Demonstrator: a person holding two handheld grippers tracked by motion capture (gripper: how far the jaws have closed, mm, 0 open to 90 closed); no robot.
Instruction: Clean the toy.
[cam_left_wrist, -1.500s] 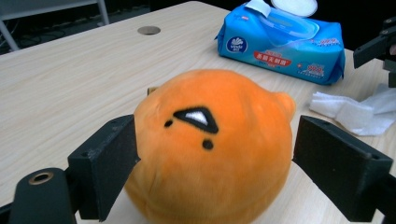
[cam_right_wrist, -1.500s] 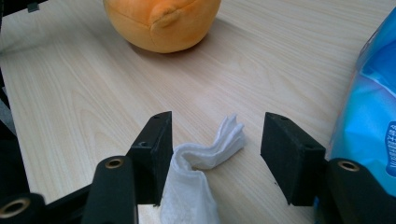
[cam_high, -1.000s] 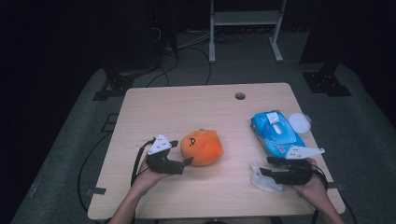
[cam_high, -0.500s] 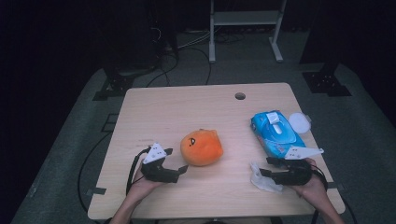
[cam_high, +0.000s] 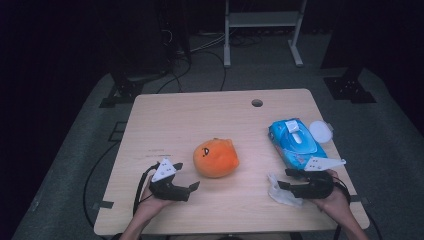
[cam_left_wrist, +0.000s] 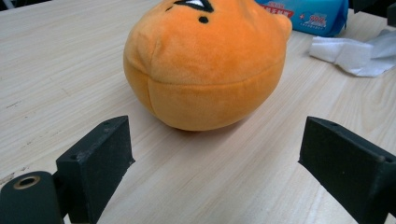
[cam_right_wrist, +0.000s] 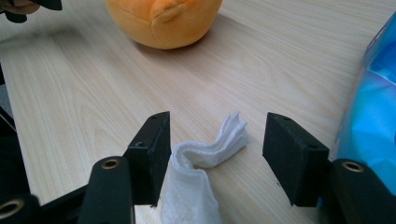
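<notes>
Left gripper: my left gripper (cam_high: 192, 185) sits low over the near left part of the table (cam_high: 200, 115), pointing right toward the orange plush toy (cam_high: 216, 157). Its jaws have just been opening and now stand wide apart with bare wood between them; I grasp nothing here.
Left hand: I see the hand (cam_high: 145, 202) coming in from the bottom edge, wrapped round the gripper's body, with the grey plate (cam_high: 164, 170) on top.
Plush toy: in the left gripper view the toy (cam_left_wrist: 205, 60) lies just ahead of the open jaws, apart from both pads, resting on the wood near the table's middle.
Tissue: a crumpled white tissue (cam_high: 280, 191) lies to the right of the toy, near the front edge. In the right gripper view it (cam_right_wrist: 201, 172) runs up between my jaws, its folded edge against the left pad.
Right gripper: my right gripper (cam_high: 281, 179) points left, jaws released and spread around the tissue; the right pad stands clear of it, so no grip.
Wipes pack: a blue pack of wipes (cam_high: 296, 143) lies just beyond the right gripper.
Lid: a round white lid (cam_high: 320, 131) sits beside the pack near the table's right edge.
</notes>
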